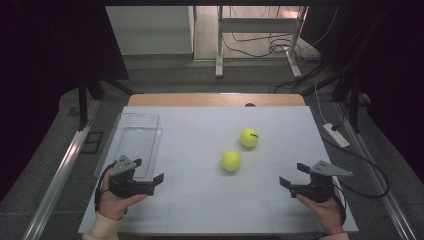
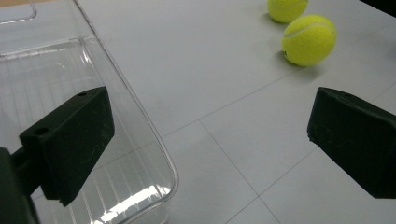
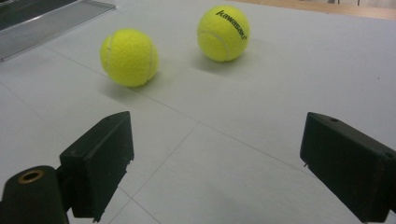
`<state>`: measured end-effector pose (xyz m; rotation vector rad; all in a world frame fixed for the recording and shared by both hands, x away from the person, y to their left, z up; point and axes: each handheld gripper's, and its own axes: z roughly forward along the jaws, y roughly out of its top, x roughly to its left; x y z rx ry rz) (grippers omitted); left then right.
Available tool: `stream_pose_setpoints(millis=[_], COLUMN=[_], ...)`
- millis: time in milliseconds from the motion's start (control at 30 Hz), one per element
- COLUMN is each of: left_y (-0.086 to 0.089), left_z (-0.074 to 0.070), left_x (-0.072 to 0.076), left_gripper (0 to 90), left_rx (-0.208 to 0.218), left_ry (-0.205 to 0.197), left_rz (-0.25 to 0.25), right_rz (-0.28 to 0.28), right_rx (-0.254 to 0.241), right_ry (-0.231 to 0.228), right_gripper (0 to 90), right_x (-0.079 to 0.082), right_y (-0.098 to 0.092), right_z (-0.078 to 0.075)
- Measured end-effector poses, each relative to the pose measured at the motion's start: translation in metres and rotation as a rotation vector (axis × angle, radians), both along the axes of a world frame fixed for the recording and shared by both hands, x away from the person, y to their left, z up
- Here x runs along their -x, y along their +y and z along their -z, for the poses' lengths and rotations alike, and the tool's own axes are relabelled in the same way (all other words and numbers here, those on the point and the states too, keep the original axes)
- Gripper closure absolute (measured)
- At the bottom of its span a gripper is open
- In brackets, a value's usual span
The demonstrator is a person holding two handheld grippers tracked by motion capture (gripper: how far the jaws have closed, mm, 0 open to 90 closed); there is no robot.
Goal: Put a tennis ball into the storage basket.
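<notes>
Even overhead light falls on the pale grey table (image 1: 210, 200), while the room around it sinks into near-black at both sides. The 2 yellow felt tennis balls (image 3: 129, 57) throw soft, short shadows. White glare glints along the clear plastic tray's rim (image 2: 140, 198). Close-up black jaws look slightly soft; the high view is grainy.

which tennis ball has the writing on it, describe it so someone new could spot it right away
On the white table, right of the clear plastic tray, lie two yellow-green felt tennis balls, close together but apart. The one meant is the farther ball, up and to the right in the high view. It alone shows black lettering, while the nearer ball shows only its white seam.
</notes>
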<state>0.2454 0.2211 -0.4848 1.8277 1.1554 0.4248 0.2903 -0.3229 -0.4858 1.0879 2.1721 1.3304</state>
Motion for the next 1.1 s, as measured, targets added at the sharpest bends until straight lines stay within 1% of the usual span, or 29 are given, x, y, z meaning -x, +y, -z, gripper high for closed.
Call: stream_pose_setpoints(millis=[67, 133, 167, 200, 233, 300, 433, 500, 767, 867, 967, 1000, 1100], left_y=[0.000, -0.001, -0.001, -0.003, -0.003, -0.004, -0.005, -0.005, -0.011, -0.015, -0.017, -0.020, -0.022], left_z=[-0.001, -0.003, -0.003, -0.004, -0.005, -0.006, -0.007, -0.008, -0.010, -0.014, -0.017, -0.021, -0.024], left_x=[0.000, 0.001, 0.001, 0.001, 0.002, 0.002, 0.002, 0.002, -0.001, -0.001, -0.001, -0.001, -0.001], left_gripper=[2.0, 1.1, 1.1, 1.1, 1.2, 1.7, 2.4, 2.5, 3.5, 3.7, 3.9, 3.8, 3.8], left_rx=[0.000, -0.003, -0.003, -0.013, -0.019, -0.017, -0.016, -0.020, -0.033, -0.045, -0.047, -0.053, -0.053], left_ry=[0.003, 0.012, 0.012, 0.014, 0.012, 0.013, 0.011, 0.014, 0.022, 0.014, 0.009, -0.003, -0.007], left_rz=[-0.004, 0.017, 0.017, 0.025, 0.023, 0.033, 0.027, 0.015, 0.019, 0.029, 0.038, 0.044, 0.052], right_rz=[-0.003, -0.003, -0.003, -0.003, 0.001, 0.003, 0.003, 0.002, -0.007, -0.011, -0.015, -0.015, -0.017], right_rx=[0.002, 0.003, 0.003, 0.007, 0.013, 0.012, 0.012, 0.012, 0.020, 0.014, 0.012, 0.013, 0.018], right_ry=[0.000, 0.001, 0.001, 0.002, -0.001, -0.004, -0.005, -0.004, -0.001, 0.007, 0.010, 0.009, 0.013], right_gripper=[9.6, 9.7, 9.7, 9.6, 9.3, 9.2, 9.2, 9.2, 8.9, 8.8, 8.9, 8.8, 8.9], right_x=[0.001, 0.001, 0.001, 0.000, 0.000, 0.000, -0.001, -0.003, -0.007, -0.008, -0.007, -0.007, -0.006], right_y=[0.001, 0.002, 0.002, 0.002, 0.003, 0.003, 0.002, 0.002, 0.004, 0.004, 0.004, 0.005, 0.005], right_z=[0.000, 0.001, 0.001, 0.002, 0.002, 0.001, 0.001, 0.002, 0.004, 0.005, 0.006, 0.006, 0.007])
